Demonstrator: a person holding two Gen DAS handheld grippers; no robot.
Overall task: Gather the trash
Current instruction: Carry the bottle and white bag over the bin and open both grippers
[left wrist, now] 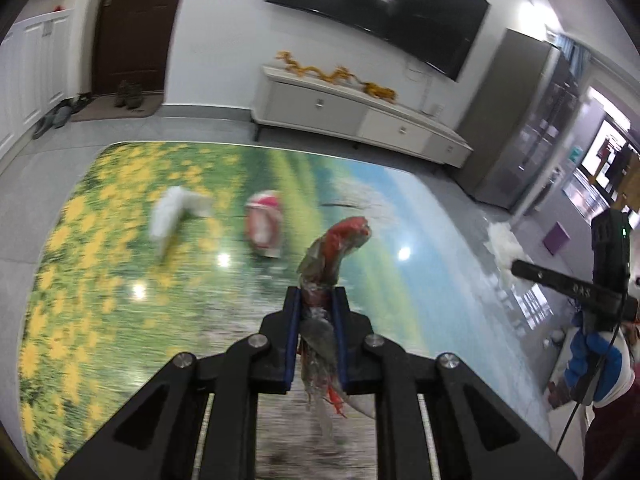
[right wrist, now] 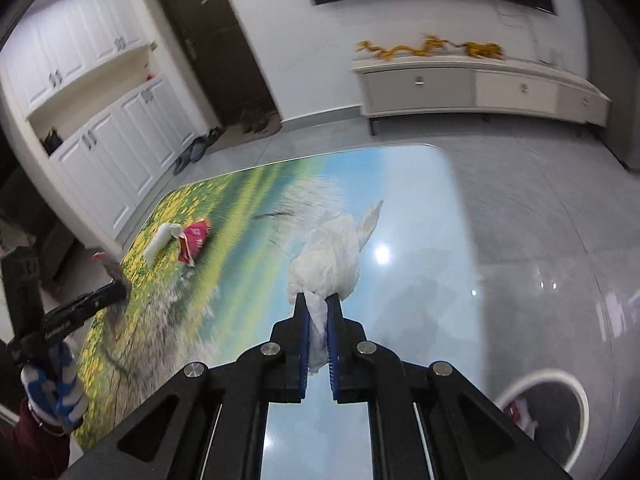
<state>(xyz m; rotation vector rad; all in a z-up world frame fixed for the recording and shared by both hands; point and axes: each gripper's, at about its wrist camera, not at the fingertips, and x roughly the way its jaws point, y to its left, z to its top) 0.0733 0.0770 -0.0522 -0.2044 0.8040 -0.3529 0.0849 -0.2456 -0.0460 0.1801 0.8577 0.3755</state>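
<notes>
- Grippers: two. The left gripper point(left wrist: 317, 300) has a wrapper between its pads; the right gripper point(right wrist: 317, 306) has a tissue.
- Gloved hands: two, a left hand point(right wrist: 54, 392) and a right hand point(left wrist: 596, 364).
- Trash held: two pieces, one crumpled red and clear wrapper point(left wrist: 340, 248) and one white tissue point(right wrist: 332, 256).
- Trash lying on the table point(right wrist: 420, 280): two pieces, one white wad point(right wrist: 160, 242) and one red packet point(right wrist: 194, 240).
- Tables: one.
- Bins: one point(right wrist: 576, 390), on the floor, with something red and white inside.
- Televisions: one point(left wrist: 380, 8).
- Low cabinets: one point(right wrist: 480, 84).
- Yellow dragon ornaments: one point(right wrist: 400, 50).
- Doors: one point(right wrist: 216, 36).
</notes>
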